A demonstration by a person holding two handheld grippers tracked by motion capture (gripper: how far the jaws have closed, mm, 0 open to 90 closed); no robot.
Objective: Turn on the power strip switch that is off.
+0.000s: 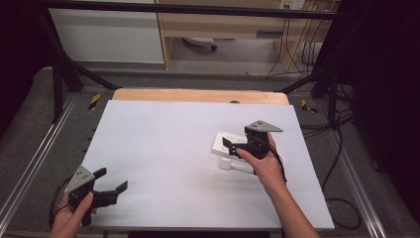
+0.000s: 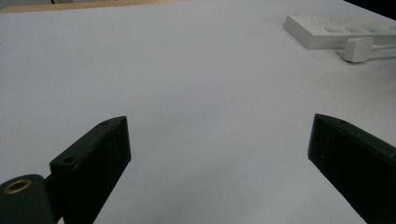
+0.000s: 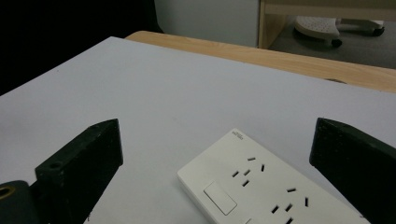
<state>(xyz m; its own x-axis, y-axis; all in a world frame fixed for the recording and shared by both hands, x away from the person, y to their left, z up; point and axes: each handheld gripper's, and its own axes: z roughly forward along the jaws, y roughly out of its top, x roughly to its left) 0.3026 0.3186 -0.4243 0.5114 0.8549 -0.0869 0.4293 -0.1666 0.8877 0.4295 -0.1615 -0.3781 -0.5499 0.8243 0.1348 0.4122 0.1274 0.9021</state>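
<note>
surface: white table (image 1: 163, 148) | on it: white power strip (image 1: 229, 141), white plug (image 1: 225, 164) just beside strip

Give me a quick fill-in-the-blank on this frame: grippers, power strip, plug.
1. The right gripper hovers over the white ____, jaws spread.
2. The left gripper sits near the table's front-left corner with its jaws ____.
3. The white plug lies on the sheet beside the strip, not inserted in any ____.
4. The strip's face carries a rectangular ____ near its end.

Missing words: power strip; open; socket; switch
</note>
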